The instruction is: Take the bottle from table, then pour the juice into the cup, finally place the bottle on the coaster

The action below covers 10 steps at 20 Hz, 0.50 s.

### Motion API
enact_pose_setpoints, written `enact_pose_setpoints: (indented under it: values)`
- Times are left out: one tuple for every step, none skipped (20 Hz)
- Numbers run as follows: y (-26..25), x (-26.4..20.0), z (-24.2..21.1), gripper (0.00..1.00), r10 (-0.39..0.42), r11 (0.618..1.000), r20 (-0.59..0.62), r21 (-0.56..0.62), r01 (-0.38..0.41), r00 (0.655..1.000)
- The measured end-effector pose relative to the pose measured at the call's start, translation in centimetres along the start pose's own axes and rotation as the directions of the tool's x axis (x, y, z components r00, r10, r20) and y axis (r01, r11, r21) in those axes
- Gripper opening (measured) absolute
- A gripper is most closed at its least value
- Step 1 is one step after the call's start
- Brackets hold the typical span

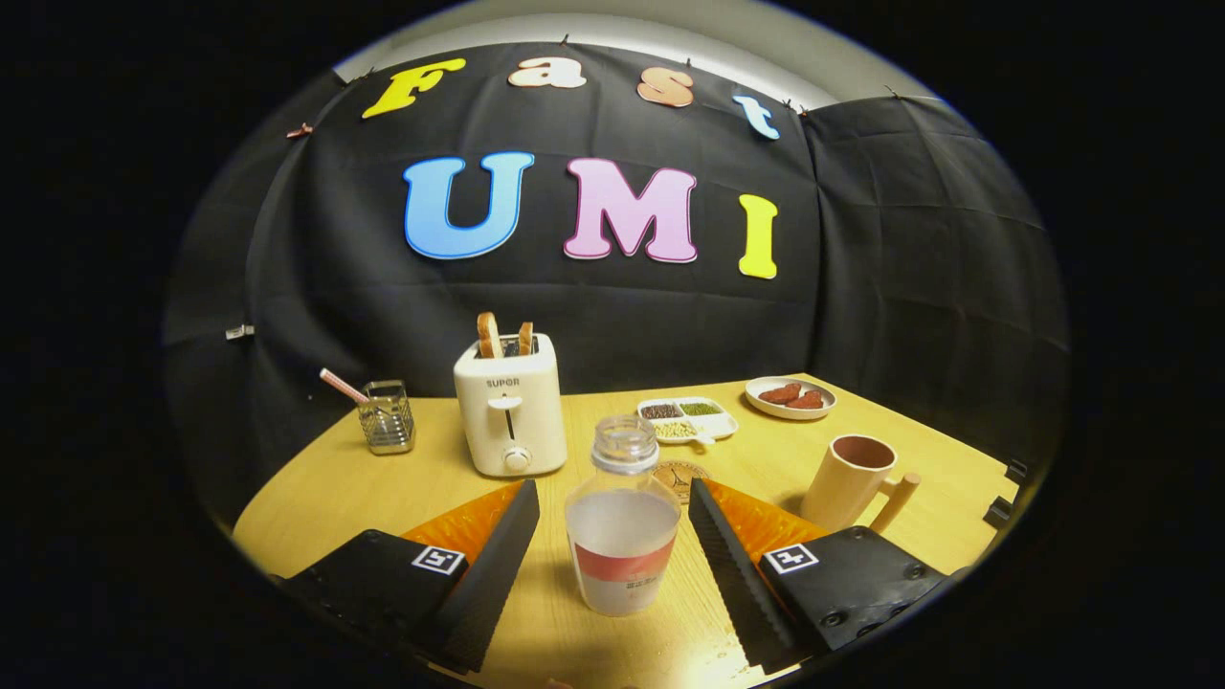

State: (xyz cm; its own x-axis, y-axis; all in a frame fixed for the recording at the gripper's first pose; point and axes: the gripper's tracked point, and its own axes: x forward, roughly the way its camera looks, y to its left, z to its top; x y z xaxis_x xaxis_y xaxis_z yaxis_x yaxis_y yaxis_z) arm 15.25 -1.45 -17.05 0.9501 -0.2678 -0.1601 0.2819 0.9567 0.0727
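While the gripper [612,545] hangs low over the wooden table [316,498], its 2 fingers [498,565] stand wide apart, and the bottle [622,522] sits upright on the tabletop between them, touched by neither. A gap shows on each side of the bottle, so the jaws are open around it rather than pressing on it. The bottle is clear, has no cap on its threaded neck, and holds a pale, cloudy liquid up to about its shoulder; a red band of label wraps its lower half.

Just beyond the bottle, partly hidden behind it, lies a round coaster [681,476] flat on the table. Ahead of the right finger and off to that side stands the cup [852,483], a tan mug with a pinkish inside and a straight handle pointing away from the gripper's midline.

Ahead of the left finger stands a white toaster [509,416] with 2 slices of bread [489,336] poking out of its slots. Farther left is a wire-mesh holder [387,417] with a stick leaning in it. Beyond the coaster rests a divided tray [689,419] of grains, and to its right a small plate [790,397] with reddish-brown pieces on it.
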Motion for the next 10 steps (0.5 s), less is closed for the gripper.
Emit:
enact_pose_setpoints:
  values:
    - [-0.3,0.7,-0.7,0.97,-0.004,1.000,-0.015,-0.009,0.003,1.000]
    - [-0.4,0.8,-1.1,0.97,-0.003,1.000,-0.019,-0.017,0.003,1.000]
    - [-0.5,1.0,-1.6,0.97,-0.006,1.000,-0.019,-0.025,0.006,1.000]
    - [-0.6,1.3,-1.9,0.97,-0.010,0.999,-0.020,-0.032,0.009,1.000]
    - [-0.7,1.7,-2.2,0.97,-0.014,0.999,-0.023,-0.037,0.013,1.000]
    - [-0.8,2.0,-2.7,0.97,-0.019,0.999,-0.034,-0.038,0.018,0.999]
    - [-0.7,2.2,-3.2,0.97,-0.016,0.999,-0.045,-0.035,0.014,0.999]
    - [-0.6,2.6,-3.4,0.97,-0.014,0.999,-0.044,-0.032,0.012,0.999]
    - [-0.7,2.7,-3.7,0.97,-0.018,0.999,-0.041,-0.030,0.017,0.999]
    - [-0.7,3.0,-3.9,0.97,-0.018,0.999,-0.040,-0.030,0.017,0.999]
